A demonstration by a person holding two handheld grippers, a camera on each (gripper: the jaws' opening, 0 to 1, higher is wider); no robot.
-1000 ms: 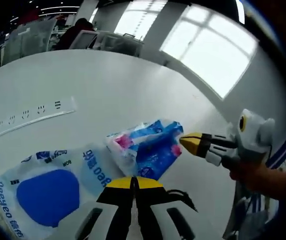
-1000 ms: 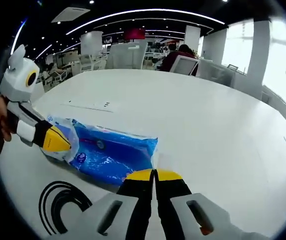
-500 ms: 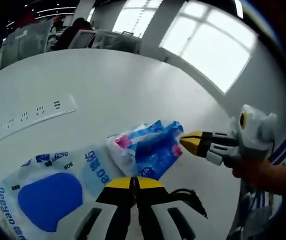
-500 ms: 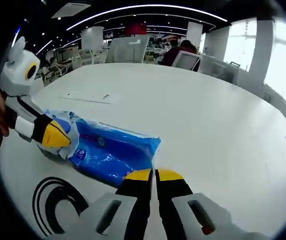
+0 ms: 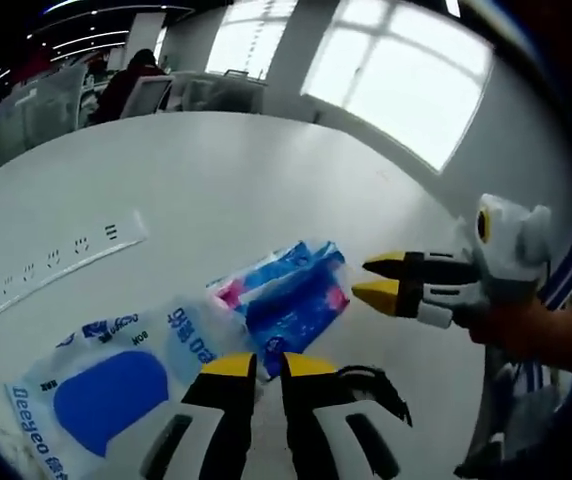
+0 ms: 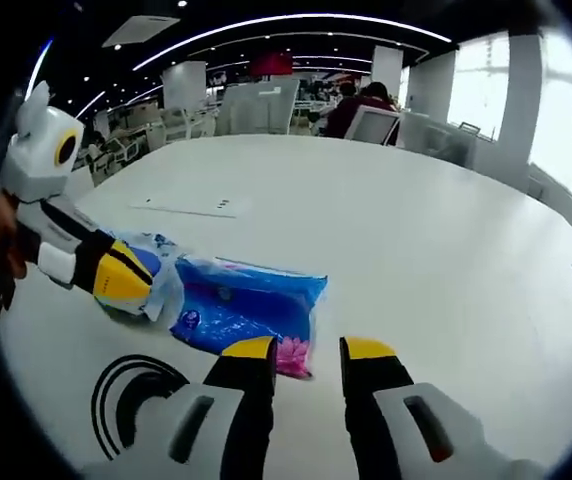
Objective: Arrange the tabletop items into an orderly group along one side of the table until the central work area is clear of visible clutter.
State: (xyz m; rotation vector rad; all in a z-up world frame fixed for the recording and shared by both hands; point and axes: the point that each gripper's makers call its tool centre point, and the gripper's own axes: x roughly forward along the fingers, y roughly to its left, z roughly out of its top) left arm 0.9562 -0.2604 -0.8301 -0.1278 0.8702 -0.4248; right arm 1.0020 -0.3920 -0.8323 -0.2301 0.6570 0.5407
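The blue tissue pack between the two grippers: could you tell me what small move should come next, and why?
Probably ease the right gripper forward and close on the near end of the blue tissue pack. Its jaws stand open just short of that end, and the pack lies flat on the white table.

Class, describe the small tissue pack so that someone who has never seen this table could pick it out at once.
Start at the big white table and find the two plastic packs lying side by side near its edge. The small tissue pack lies just ahead of the left tool, with the black cable coiled close by. Unlike the larger, paler wipes pack with its blue oval, it is crinkled bright blue with pink flowers.
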